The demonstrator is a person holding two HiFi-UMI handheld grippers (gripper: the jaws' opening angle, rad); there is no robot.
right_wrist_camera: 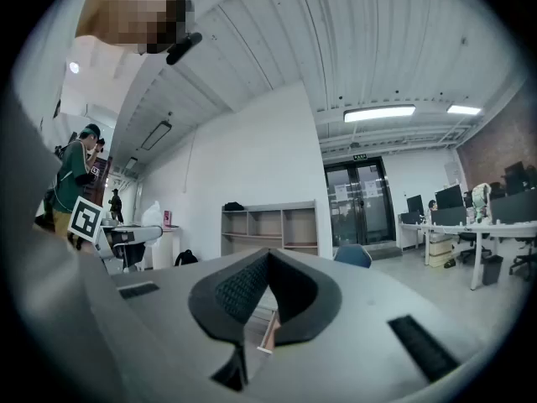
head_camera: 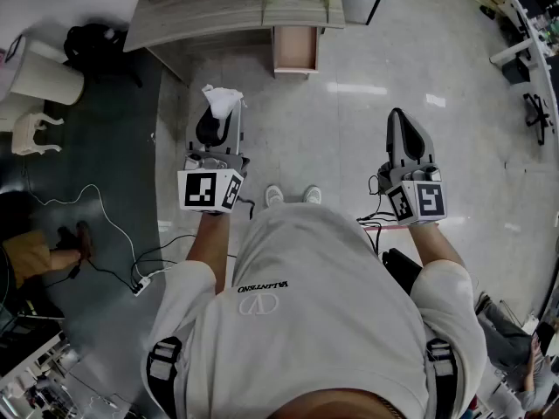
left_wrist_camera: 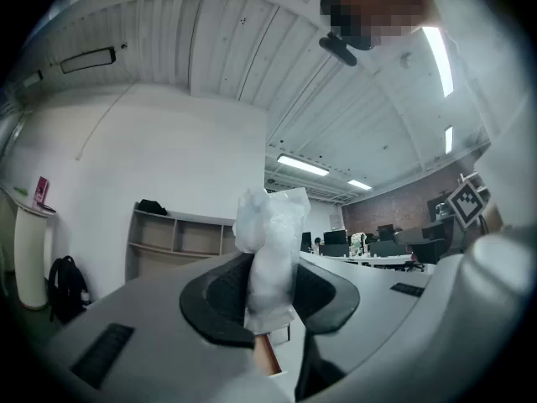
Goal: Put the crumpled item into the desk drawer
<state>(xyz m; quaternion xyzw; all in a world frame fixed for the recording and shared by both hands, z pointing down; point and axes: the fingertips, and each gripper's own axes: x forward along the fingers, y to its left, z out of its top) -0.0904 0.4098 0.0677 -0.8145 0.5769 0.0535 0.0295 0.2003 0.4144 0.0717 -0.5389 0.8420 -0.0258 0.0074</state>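
The left gripper (head_camera: 217, 117) is clamped on the crumpled white item (head_camera: 223, 99), which stands upright between the jaws and projects past their tips, held above the floor (head_camera: 349, 138). Ahead, the drawer (head_camera: 295, 51) stands pulled out from the front edge of the desk (head_camera: 210, 14), near its right end, well apart from the item. The right gripper (head_camera: 407, 122) has its jaw tips together, with nothing between them.
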